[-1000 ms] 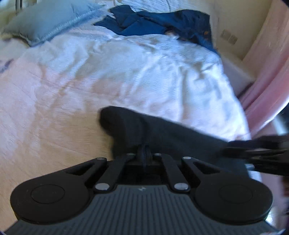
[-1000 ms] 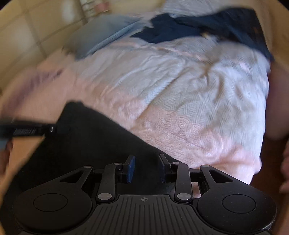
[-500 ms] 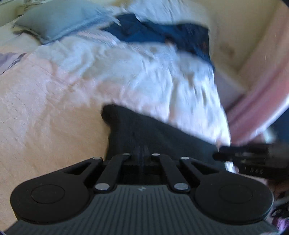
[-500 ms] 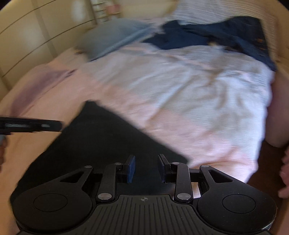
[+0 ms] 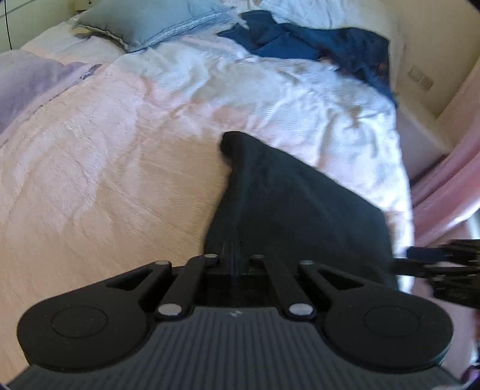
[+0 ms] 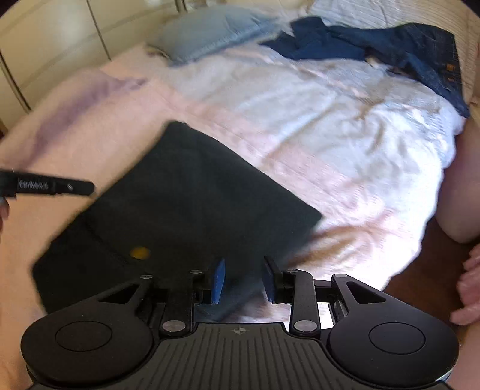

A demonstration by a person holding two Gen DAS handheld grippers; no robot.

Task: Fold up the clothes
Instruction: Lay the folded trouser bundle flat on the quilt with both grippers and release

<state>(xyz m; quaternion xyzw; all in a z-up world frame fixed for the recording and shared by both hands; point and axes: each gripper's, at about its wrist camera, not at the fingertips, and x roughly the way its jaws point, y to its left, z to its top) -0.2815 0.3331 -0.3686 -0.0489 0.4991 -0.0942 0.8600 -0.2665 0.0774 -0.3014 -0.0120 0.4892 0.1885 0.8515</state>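
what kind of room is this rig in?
Most likely a bedroom: the black garment lies on a bed with a rumpled pink-and-white bedspread, a blue-grey pillow sits at the far end, and dark blue clothes are heaped beside it.

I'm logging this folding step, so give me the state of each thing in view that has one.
left gripper: jaws shut on the black garment.
right gripper: jaws open, holding nothing.
black garment: folded flat on the bed, one edge pinched.
blue garments: crumpled, unfolded, at the far end of the bed.
blue pillow: lying flat by the far edge.
bedcover: spread out, wrinkled.
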